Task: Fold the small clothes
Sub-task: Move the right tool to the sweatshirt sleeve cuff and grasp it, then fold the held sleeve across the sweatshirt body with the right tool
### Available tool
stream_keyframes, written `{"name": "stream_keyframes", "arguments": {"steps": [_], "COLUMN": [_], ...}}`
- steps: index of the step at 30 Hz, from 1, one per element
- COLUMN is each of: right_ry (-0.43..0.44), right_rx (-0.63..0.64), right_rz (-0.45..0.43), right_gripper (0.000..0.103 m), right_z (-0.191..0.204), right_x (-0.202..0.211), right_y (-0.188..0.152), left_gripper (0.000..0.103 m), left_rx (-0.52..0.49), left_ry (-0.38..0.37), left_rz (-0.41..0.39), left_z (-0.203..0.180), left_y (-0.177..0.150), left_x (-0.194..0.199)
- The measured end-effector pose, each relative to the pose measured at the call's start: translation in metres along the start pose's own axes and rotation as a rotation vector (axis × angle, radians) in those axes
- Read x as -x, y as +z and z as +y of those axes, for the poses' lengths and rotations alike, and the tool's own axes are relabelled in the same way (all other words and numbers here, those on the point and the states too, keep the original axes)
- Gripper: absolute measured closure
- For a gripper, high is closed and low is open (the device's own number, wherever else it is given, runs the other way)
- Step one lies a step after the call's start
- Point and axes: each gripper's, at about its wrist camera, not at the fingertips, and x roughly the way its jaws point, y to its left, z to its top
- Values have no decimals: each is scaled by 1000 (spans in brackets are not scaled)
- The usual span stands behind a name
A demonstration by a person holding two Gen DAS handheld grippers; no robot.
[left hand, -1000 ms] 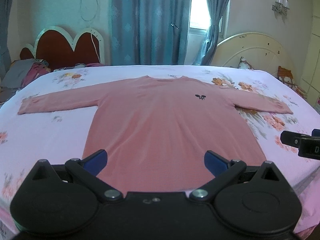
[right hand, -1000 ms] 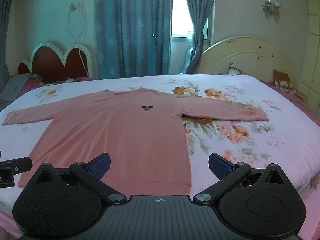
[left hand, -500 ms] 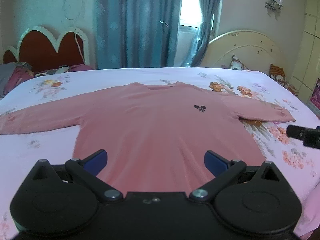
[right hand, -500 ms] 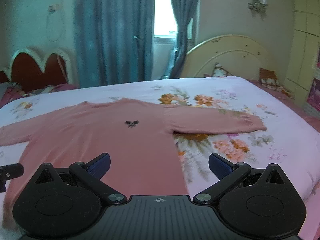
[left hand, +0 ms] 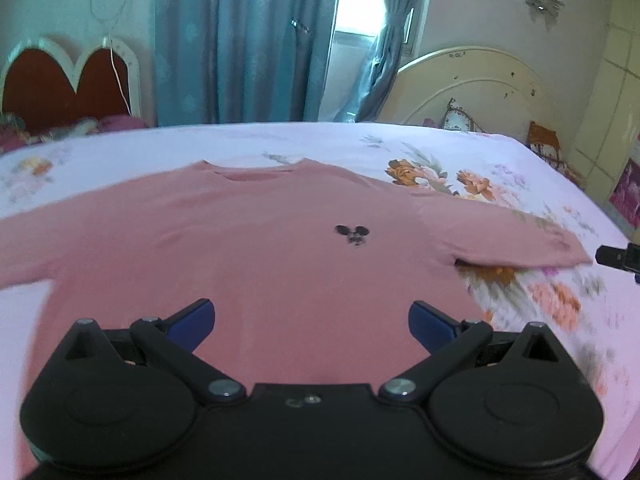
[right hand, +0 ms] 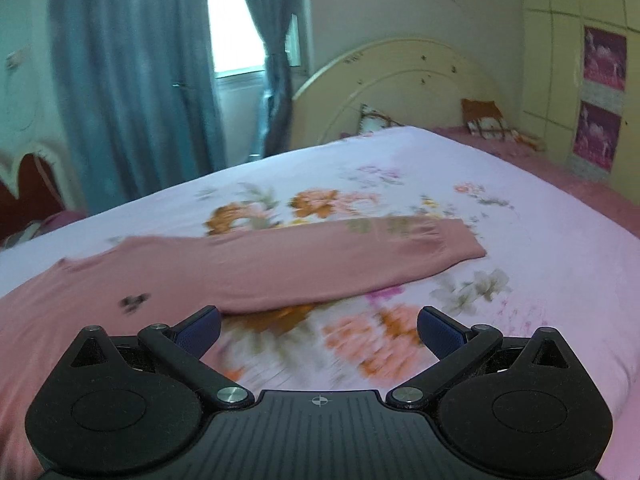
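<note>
**Two open grippers, one sleeve to fold first**

Both tools are released and hold nothing. Nearest in the left wrist view, the left gripper [left hand: 312,316] hovers with its blue pads spread wide over the lower body of the pink long-sleeved top [left hand: 256,248], which lies flat and face up on the floral bedsheet [left hand: 520,184]. Nearest in the right wrist view, the right gripper [right hand: 318,328] has its pads equally wide apart above bare sheet, just below the armpit of the right sleeve [right hand: 320,260].

Beyond it, that sleeve runs outward to its cuff [right hand: 460,246], lying smooth and straight. The likely step in hand is reaching for this sleeve to fold it across the chest. To do it well, the right gripper should pinch the cuff near its end, taking both layers and none of the sheet beneath, then carry it low and level toward the small black print [left hand: 352,234] so the fold falls at the shoulder seam. The left gripper can press the body to stop it sliding.

Farther off are the round cream headboard [right hand: 400,80] and blue curtains [left hand: 240,40].
</note>
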Motion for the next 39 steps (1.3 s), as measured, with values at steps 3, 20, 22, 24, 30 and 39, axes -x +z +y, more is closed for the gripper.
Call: {"name": "stream_keyframes", "arguments": {"steps": [3, 20, 22, 24, 30, 39], "right_ry": [-6, 8, 28, 44, 39, -77], "right_rx": [-51, -423, -473, -505, -450, -277], "right_rz": [11, 130, 137, 121, 106, 107], "right_gripper": [0, 47, 47, 47, 86, 98], "right_z": [-43, -200, -209, -215, -221, -206], "right_x": [-36, -177, -182, -186, -201, -216], "right_y": [17, 24, 21, 21, 30, 54], "left_gripper": [0, 0, 0, 0, 0, 0], "left_rx": [4, 30, 32, 32, 69, 29], "left_ry": [25, -15, -24, -36, -72, 11], "left_rz": [55, 141, 147, 158, 179, 222], "left_z": [-23, -102, -105, -107, -100, -61], "left_y": [11, 53, 55, 58, 62, 52], "left_x": [-34, -120, -125, -133, -143, -135]}}
